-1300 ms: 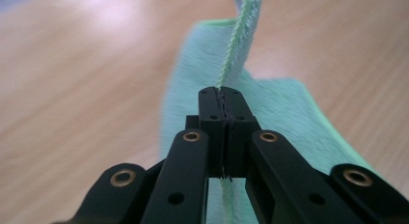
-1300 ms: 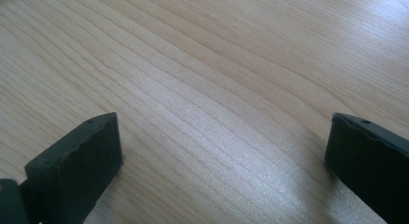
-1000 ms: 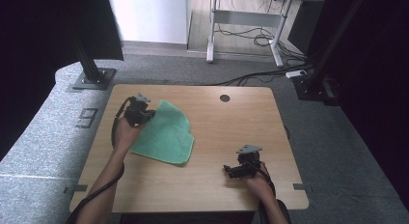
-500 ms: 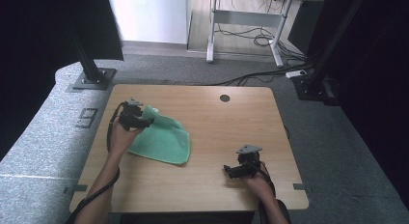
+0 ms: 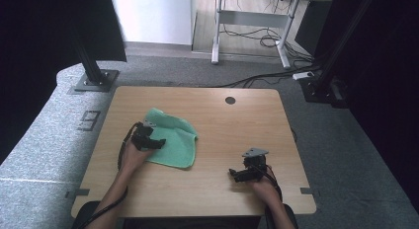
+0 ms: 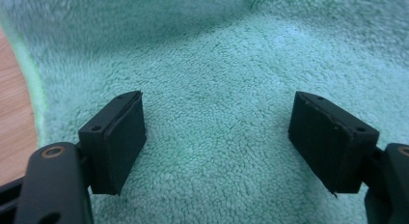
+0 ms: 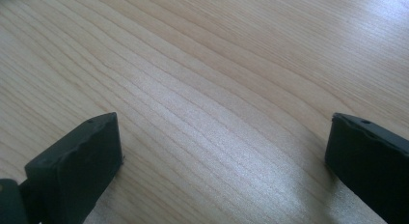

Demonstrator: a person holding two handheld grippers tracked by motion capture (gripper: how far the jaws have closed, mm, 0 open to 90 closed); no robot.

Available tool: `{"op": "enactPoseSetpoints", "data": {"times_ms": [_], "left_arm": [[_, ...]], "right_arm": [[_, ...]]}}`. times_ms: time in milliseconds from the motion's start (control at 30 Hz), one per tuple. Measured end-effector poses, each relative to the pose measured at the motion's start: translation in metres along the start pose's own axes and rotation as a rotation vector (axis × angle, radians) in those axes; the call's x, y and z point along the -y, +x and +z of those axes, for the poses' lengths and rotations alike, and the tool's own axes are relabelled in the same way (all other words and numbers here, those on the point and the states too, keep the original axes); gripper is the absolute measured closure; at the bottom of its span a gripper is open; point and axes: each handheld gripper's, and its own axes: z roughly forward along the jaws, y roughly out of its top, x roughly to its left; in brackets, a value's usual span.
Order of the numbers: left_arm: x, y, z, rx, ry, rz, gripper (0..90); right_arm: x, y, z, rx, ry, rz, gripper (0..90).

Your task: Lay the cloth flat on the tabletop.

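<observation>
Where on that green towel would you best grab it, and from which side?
Probably a corner or hem of the green towel, coming from above. It lies flat on the table, so only a pinched-up edge gives purchase. The left gripper, jaws just opened, hovers over its flat middle.

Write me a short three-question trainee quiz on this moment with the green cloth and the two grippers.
1. True or false: the left gripper is over the green cloth.
2. What lies below the right gripper? A) the cloth B) bare table C) the round hole
3. In the left gripper view, are the fingers pinching the cloth or standing apart over it?

Key
1. True: in the high view it sits on the cloth's left part.
2. B: the right gripper view shows bare wood of the table between its open fingers.
3. Standing apart: they have just been opening, with flat cloth showing between them and no fold gripped.
</observation>
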Motion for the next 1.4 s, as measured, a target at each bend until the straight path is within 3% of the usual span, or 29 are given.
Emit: {"op": "enactPoseSetpoints", "data": {"times_ms": [433,467,533,633,667,700,733,767,800,933,967,1033,1100,1267,1400], "left_arm": [[0.006,-0.046,-0.005,0.024,0.003,0.028,20.4],[0.005,-0.053,-0.005,0.039,0.016,0.04,20.3],[0.002,-0.056,-0.008,0.064,0.019,0.06,20.0],[-0.001,-0.052,-0.015,0.061,-0.007,0.064,19.4],[-0.003,-0.042,-0.023,0.049,-0.03,0.049,19.3],[-0.003,-0.042,-0.023,0.049,-0.03,0.049,19.1],[-0.001,-0.029,-0.03,0.009,-0.04,0.039,19.1],[-0.001,-0.029,-0.03,0.009,-0.04,0.039,19.1],[0.005,-0.017,-0.035,-0.016,-0.028,0.023,18.8],[0.015,-0.002,-0.039,-0.026,-0.027,-0.014,18.5],[0.023,0.004,-0.039,-0.037,-0.007,-0.02,18.5],[0.025,0.005,-0.037,-0.045,0.005,-0.014,18.5],[0.03,0.005,-0.032,-0.057,0.04,-0.001,18.4],[0.033,-0.001,-0.033,-0.047,0.034,-0.01,18.6],[0.036,-0.007,-0.035,-0.028,0.037,-0.014,18.7]], "right_arm": [[0.0,0.0,0.0,0.0,0.0,0.0,0.0],[0.0,0.0,0.0,0.001,0.0,0.002,0.0],[0.0,0.001,0.0,0.004,0.0,0.007,0.0],[-0.001,0.002,0.0,0.015,0.004,0.022,0.0],[-0.003,0.003,0.001,0.018,0.016,0.026,0.0],[-0.005,0.004,0.001,0.016,0.026,0.029,0.6],[-0.007,0.006,0.001,0.008,0.032,0.034,1.7],[-0.007,0.006,0.001,0.008,0.032,0.034,1.7],[-0.013,0.01,0.002,-0.02,0.028,0.053,2.2],[-0.024,0.02,0.007,-0.048,0.02,0.051,2.1],[-0.032,0.028,0.011,-0.063,0.015,0.049,2.0],[-0.037,0.032,0.013,-0.071,0.012,0.046,1.9],[-0.051,0.044,0.02,-0.085,-0.002,0.033,1.8],[-0.066,0.059,0.031,-0.084,-0.014,0.011,1.8],[-0.068,0.065,0.043,-0.068,0.025,-0.022,1.8]]}}
